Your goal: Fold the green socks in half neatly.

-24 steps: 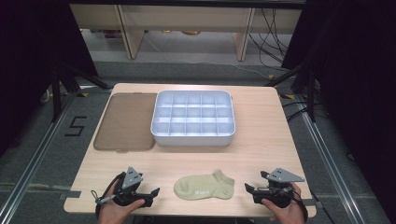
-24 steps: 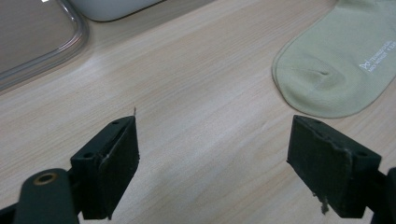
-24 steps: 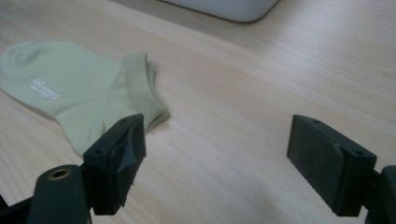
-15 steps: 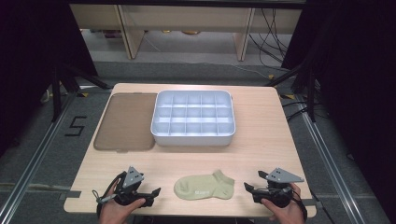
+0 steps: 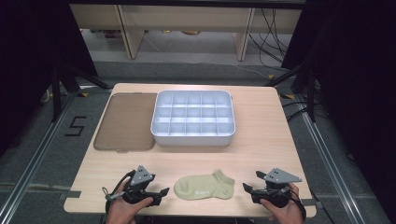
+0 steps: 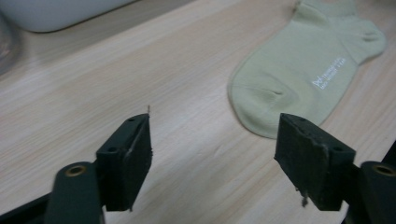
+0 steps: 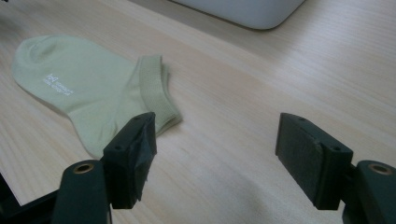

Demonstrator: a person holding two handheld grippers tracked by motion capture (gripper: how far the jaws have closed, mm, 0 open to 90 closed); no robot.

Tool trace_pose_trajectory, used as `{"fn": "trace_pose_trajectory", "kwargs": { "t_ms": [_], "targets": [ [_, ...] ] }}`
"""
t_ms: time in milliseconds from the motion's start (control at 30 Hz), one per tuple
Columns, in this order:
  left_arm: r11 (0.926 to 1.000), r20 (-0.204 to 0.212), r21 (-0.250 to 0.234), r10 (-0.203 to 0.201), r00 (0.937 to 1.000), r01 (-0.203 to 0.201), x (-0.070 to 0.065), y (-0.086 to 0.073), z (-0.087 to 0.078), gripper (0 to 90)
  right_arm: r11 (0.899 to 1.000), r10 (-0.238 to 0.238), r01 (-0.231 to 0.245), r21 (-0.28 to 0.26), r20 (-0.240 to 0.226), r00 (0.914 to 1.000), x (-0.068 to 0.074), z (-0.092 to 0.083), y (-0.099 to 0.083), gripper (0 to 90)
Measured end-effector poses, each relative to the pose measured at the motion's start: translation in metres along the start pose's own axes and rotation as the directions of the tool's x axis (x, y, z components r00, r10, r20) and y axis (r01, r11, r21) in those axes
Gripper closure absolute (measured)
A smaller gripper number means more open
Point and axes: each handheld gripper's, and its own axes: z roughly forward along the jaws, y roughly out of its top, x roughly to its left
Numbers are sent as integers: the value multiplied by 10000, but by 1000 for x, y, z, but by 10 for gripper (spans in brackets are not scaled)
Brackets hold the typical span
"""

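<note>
Lying flat near the front edge of the table [image 5: 261, 140]: a pale green ankle sock [image 5: 204, 186], toe toward the left gripper [image 5: 161, 192], cuff toward the right gripper [image 5: 246, 189]. Flanked on both sides, probably so each end can be taken at once. Left gripper wide open, holding nothing, toe just ahead of its right jaw. Right gripper equally wide, empty, cuff just beyond its left jaw. Farther back, toward the middle: a white compartmented tray [image 5: 193, 117], all cells empty, beside a brown lid [image 5: 126, 121] at the left edge, perhaps the sock's destination.
</note>
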Motion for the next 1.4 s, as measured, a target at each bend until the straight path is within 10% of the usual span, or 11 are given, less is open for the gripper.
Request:
{"fn": "trace_pose_trajectory", "kwargs": {
  "t_ms": [67,800,933,1100,1400],
  "targets": [
    [9999,182,48,141,9997,-142,-5,5,7,337,9988,482,-484,100,129,9988,5,-1,-1,305],
    [9924,444,761,935,9946,-967,-20,20,42,668,10000,-69,68,-56,-212,9998,4,1,1,302],
    [9967,709,598,507,9962,-550,-18,18,44,762,9994,-264,263,-219,-77,9996,6,2,2,317],
    [9980,866,516,331,9957,-377,-16,18,43,842,9999,-66,60,-158,-372,9993,13,3,4,407],
    [9970,885,557,494,9949,-545,-18,24,35,850,9904,-1265,1221,-647,-700,9895,26,11,17,734]
  ]
}}
